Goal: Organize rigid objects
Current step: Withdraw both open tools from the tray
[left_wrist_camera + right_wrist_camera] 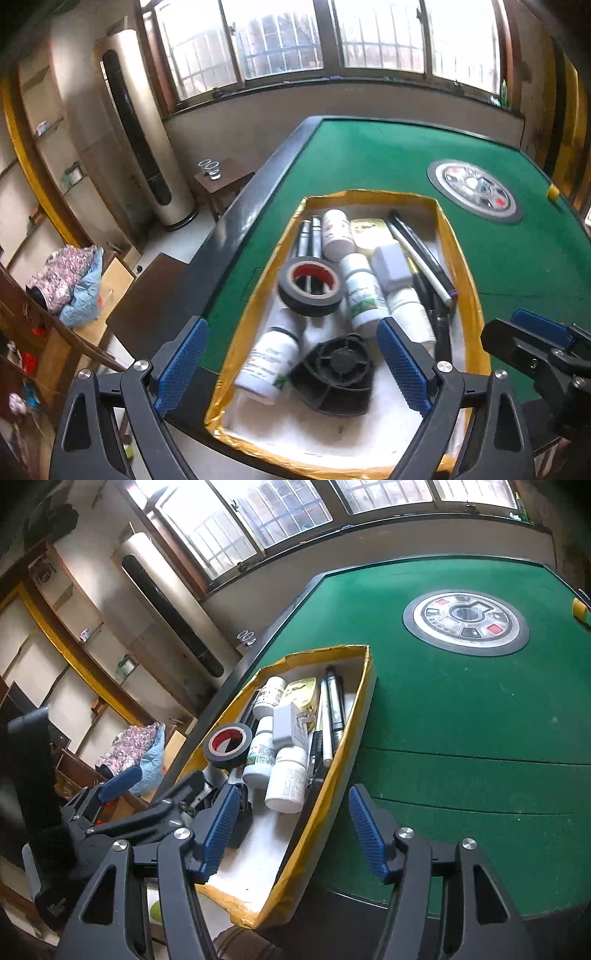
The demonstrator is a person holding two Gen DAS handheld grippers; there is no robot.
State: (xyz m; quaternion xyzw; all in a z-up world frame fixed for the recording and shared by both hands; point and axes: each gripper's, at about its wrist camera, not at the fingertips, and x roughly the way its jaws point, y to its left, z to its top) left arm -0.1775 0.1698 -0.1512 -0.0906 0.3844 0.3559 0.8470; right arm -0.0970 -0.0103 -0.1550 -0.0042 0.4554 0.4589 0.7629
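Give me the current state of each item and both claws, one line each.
left claw: open, empty, above the box
right claw: open, empty, over the box's right wall
box: open-topped, on the green table
black tape roll: lying tilted on other items
white bottles: capped, lying on their sides
pens: lying along the right wall
black fan part: lying flat

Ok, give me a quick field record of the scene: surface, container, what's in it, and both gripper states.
surface: green felt table with a round centre panel
container: yellow-edged box at the table's near left edge
contents: black tape roll, white bottles, grey charger, pens, black fan-shaped part
left gripper: open, above the box, holding nothing
right gripper: open, straddling the box's right wall, holding nothing
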